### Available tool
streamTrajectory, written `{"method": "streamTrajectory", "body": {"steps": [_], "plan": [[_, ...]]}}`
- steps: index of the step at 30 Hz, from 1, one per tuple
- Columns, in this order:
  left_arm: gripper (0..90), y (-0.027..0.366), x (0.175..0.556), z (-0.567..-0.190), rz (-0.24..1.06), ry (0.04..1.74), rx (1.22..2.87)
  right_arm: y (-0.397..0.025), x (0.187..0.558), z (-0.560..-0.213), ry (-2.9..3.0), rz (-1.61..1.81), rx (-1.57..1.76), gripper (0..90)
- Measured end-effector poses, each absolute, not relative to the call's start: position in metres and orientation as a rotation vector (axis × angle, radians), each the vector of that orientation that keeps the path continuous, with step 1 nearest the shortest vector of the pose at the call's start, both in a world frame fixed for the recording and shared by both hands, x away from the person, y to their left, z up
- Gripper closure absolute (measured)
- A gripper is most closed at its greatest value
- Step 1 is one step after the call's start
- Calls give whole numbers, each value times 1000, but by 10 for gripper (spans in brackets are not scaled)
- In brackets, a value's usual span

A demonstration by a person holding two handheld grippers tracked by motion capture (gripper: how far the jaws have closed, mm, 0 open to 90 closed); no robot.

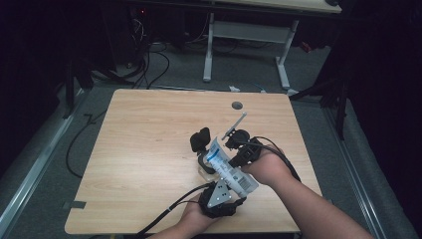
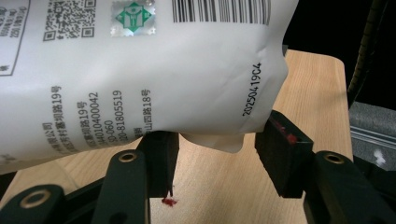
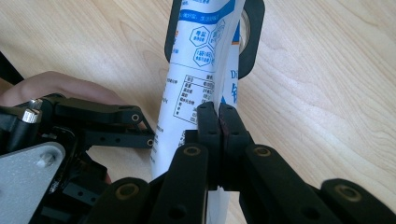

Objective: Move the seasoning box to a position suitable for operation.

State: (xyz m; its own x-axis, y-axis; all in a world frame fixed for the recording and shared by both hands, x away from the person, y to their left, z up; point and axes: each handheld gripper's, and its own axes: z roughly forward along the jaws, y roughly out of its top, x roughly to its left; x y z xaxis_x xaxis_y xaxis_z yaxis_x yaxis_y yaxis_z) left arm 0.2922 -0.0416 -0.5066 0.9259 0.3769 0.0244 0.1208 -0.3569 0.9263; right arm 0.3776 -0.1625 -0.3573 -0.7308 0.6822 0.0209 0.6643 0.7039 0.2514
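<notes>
We pinch the white packet (image 3: 196, 88) in the closed right gripper (image 3: 218, 122); the left gripper (image 2: 215, 154) stands open around its edge. Uneven pulling may tear it.

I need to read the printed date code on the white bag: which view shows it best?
The left gripper view: the date code sits close and sharp on the bag. The high view shows the bag small; the right gripper view shows its other print.
</notes>
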Motion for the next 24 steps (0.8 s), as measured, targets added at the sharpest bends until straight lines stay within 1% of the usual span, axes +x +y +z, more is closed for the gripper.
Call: {"method": "streamTrajectory", "body": {"steps": [24], "plan": [[511,-39,294,-497,283,367,1904,-159,383,-352,2815,363,1098,897]]}}
